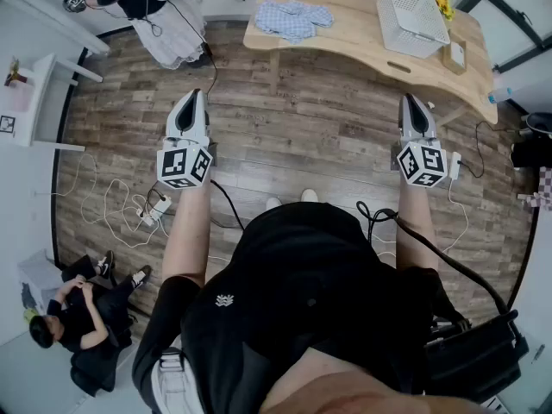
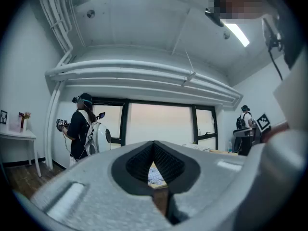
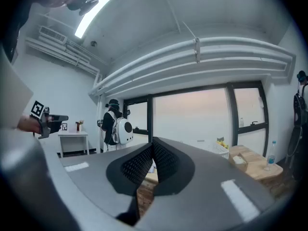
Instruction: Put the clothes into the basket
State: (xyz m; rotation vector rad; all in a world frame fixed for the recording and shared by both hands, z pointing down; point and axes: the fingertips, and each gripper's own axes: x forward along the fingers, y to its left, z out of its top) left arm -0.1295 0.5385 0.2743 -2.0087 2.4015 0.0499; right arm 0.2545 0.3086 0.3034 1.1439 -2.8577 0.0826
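Blue checked clothes (image 1: 293, 17) lie crumpled on the left part of a wooden table (image 1: 345, 37) at the far side of the room. A white slatted basket (image 1: 412, 15) stands on the same table to their right. I hold both grippers over the wood floor, well short of the table and pointing at it. My left gripper (image 1: 195, 95) is shut and holds nothing; through the gap below its tips (image 2: 154, 143) a bit of the clothes (image 2: 155, 173) shows. My right gripper (image 1: 408, 98) is also shut and empty (image 3: 153, 141), with the basket (image 3: 211, 147) beyond it.
A small box (image 1: 454, 54) and yellow flowers (image 1: 443, 3) sit beside the basket. A white side table (image 1: 39, 102) stands at the left wall, and cables (image 1: 112, 205) trail over the floor. One person sits at the lower left (image 1: 78, 313); another with a backpack (image 3: 115, 129) stands by the window.
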